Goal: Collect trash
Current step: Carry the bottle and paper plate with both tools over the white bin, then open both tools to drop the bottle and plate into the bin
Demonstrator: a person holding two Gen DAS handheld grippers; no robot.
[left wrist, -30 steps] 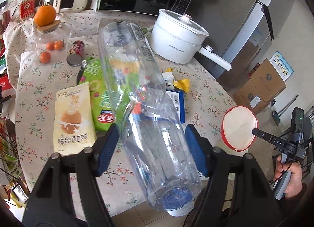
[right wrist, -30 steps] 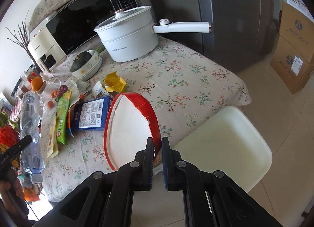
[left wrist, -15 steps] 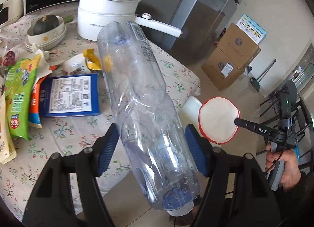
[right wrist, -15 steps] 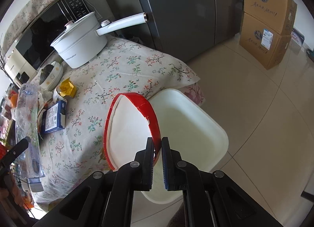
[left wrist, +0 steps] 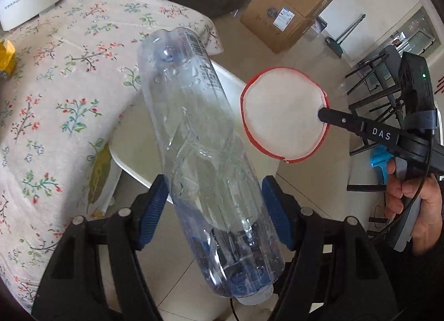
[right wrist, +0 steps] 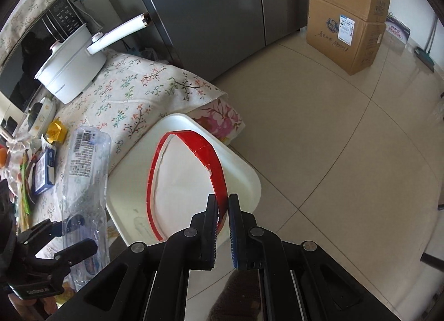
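Observation:
My left gripper (left wrist: 213, 204) is shut on a large clear empty plastic bottle (left wrist: 199, 138), held cap-end towards the camera, over the edge of the table and a white plastic seat (left wrist: 133, 152). The bottle also shows in the right wrist view (right wrist: 83, 171). My right gripper (right wrist: 222, 210) is shut on the rim of a round paper lid, white with a red rim (right wrist: 183, 182), held above the white seat (right wrist: 247, 176). The lid (left wrist: 283, 113) hangs just right of the bottle in the left wrist view.
A table with a floral cloth (right wrist: 133, 99) carries a white pot with a long handle (right wrist: 72, 71), a yellow wrapper (right wrist: 57, 129), a blue box (right wrist: 43, 168) and snack bags. A steel fridge (right wrist: 208, 16) and stacked cardboard boxes (right wrist: 347, 16) stand on the tiled floor.
Both grippers swung right, away from the table, with bottle and lid still held. They now hang over the white seat beside the table.

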